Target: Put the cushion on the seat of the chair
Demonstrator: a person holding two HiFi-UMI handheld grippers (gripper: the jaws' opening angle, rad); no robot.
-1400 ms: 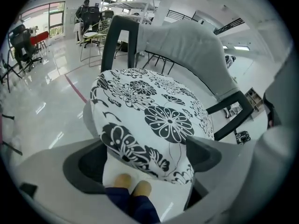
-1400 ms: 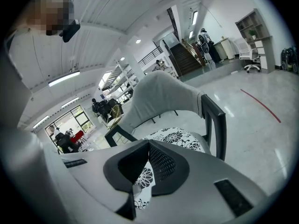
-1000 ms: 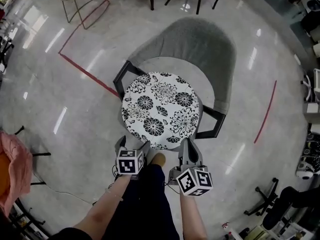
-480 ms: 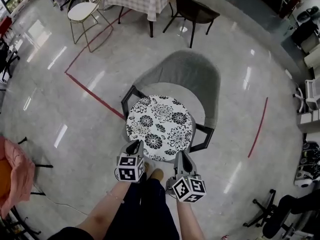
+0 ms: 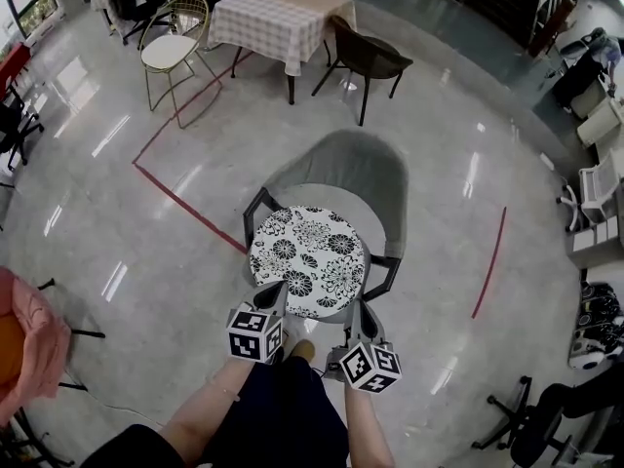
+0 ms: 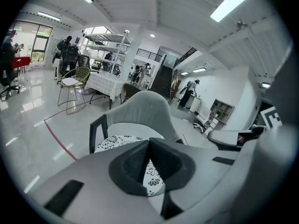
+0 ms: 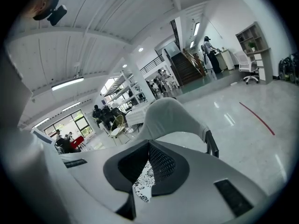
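Note:
The round black-and-white flowered cushion (image 5: 307, 259) lies flat on the seat of the grey armchair (image 5: 356, 169). My left gripper (image 5: 276, 296) hovers over the cushion's near edge, jaws shut and empty. My right gripper (image 5: 362, 312) hangs just off the near right edge, also shut with nothing in it. In the left gripper view, the left gripper (image 6: 149, 141) has its tips together, with the cushion (image 6: 117, 141) and the chair back (image 6: 142, 108) beyond them. The right gripper (image 7: 149, 143) in its own view has its tips touching; the cushion (image 7: 142, 183) shows below them, the chair (image 7: 170, 118) beyond.
A table with a checked cloth (image 5: 283, 18) stands at the back, with a dark chair (image 5: 369, 58) and a gold wire chair (image 5: 171, 52) beside it. Red tape lines (image 5: 185, 198) cross the glossy floor. A pink cloth (image 5: 29, 344) hangs at the left edge. Office chairs (image 5: 546, 417) stand at lower right.
Both grippers have risen and drawn back from the cushion's near edge. The left jaws went from open to shut. The cushion stays on the seat.

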